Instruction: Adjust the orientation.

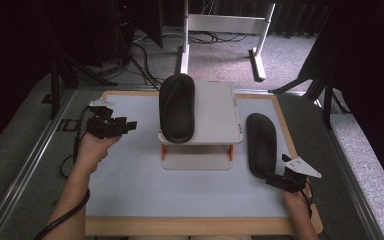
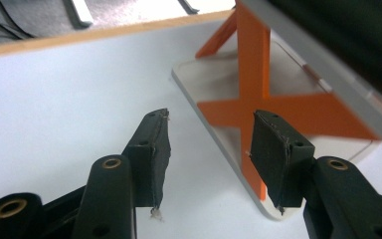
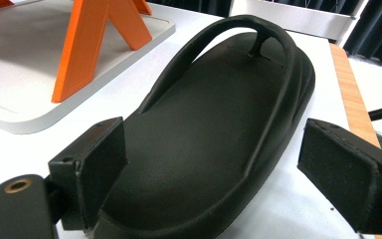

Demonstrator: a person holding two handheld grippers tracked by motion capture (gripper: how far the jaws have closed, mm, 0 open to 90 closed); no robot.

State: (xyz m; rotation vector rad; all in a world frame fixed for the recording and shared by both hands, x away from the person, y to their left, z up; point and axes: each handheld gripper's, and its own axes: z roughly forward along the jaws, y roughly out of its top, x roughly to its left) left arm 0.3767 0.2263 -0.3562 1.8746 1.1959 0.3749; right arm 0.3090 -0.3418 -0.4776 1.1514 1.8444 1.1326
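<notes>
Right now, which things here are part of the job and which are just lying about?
In the job: sandal on the table, sandal on the rack, grey rack, right gripper, left gripper.
Lying about: white table frame, floor cables.

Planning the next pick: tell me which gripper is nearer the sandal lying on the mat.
Right. The right gripper straddles the sandal's heel; the left gripper is beyond the stand.
</notes>
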